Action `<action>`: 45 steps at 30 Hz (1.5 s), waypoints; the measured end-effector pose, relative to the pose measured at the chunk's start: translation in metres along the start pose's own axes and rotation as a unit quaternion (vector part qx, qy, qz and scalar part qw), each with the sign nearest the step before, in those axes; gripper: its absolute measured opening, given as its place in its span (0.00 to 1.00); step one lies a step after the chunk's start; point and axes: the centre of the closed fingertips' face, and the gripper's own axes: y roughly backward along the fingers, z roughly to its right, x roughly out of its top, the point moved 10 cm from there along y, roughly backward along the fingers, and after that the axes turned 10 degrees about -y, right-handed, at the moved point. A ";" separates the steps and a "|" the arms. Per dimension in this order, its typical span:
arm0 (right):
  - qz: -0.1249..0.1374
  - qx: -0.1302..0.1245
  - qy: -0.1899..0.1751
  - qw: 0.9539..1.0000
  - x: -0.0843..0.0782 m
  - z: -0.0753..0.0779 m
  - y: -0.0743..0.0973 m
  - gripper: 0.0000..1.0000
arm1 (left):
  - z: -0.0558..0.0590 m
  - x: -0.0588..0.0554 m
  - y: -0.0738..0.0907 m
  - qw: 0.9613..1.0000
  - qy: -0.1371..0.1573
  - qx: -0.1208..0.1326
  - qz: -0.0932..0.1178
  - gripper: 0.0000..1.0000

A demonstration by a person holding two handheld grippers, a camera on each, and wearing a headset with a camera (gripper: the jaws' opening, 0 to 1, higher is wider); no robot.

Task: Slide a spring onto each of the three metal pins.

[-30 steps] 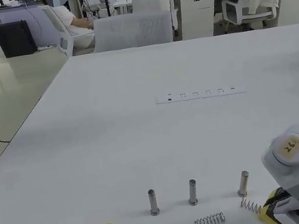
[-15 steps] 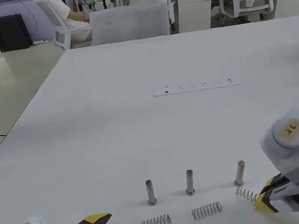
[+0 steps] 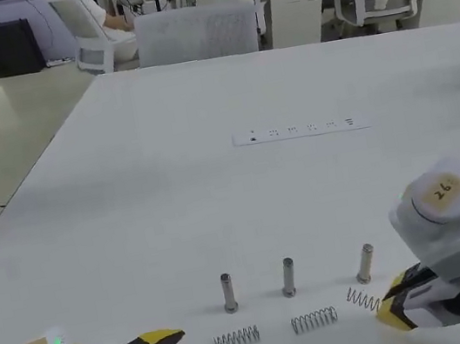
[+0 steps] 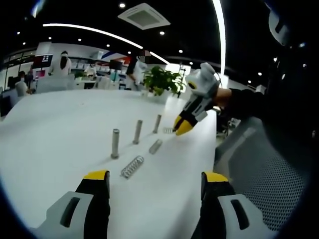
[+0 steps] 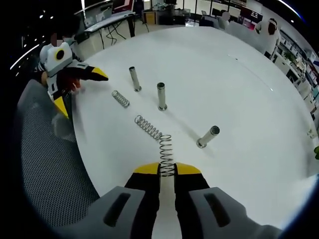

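Three metal pins stand upright in a row on the white table: left pin (image 3: 228,291), middle pin (image 3: 288,276), right pin (image 3: 364,262). Two springs lie flat in front of them, one (image 3: 237,339) before the left pin and one (image 3: 314,319) before the middle pin. My right gripper (image 3: 388,311) is shut on the end of a third spring (image 3: 362,298), which juts out toward the right pin (image 5: 207,136). That held spring (image 5: 166,148) sticks straight out from the right gripper (image 5: 167,169). My left gripper (image 4: 155,178) is open and holds nothing, just left of the springs (image 4: 132,166).
A white power strip (image 3: 298,130) lies flush in the table further back. The table's near edge runs just below the springs. Office chairs (image 3: 198,34) and desks stand beyond the far edge.
The right gripper has shifted slightly left with the spring in it. The left gripper has edged right toward the left spring. The camera has tilted.
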 end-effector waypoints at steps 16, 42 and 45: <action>-0.018 0.024 0.062 0.998 0.014 -0.022 0.007 0.07 | 0.003 0.026 -0.008 0.997 -0.050 -0.056 -0.006 0.58; -0.027 0.057 0.152 0.986 0.038 -0.052 0.015 0.07 | 0.002 0.056 -0.033 0.987 -0.121 -0.105 -0.012 0.45; -0.031 0.064 0.158 0.985 0.038 -0.055 0.013 0.07 | 0.001 0.057 -0.036 0.986 -0.125 -0.107 -0.012 0.44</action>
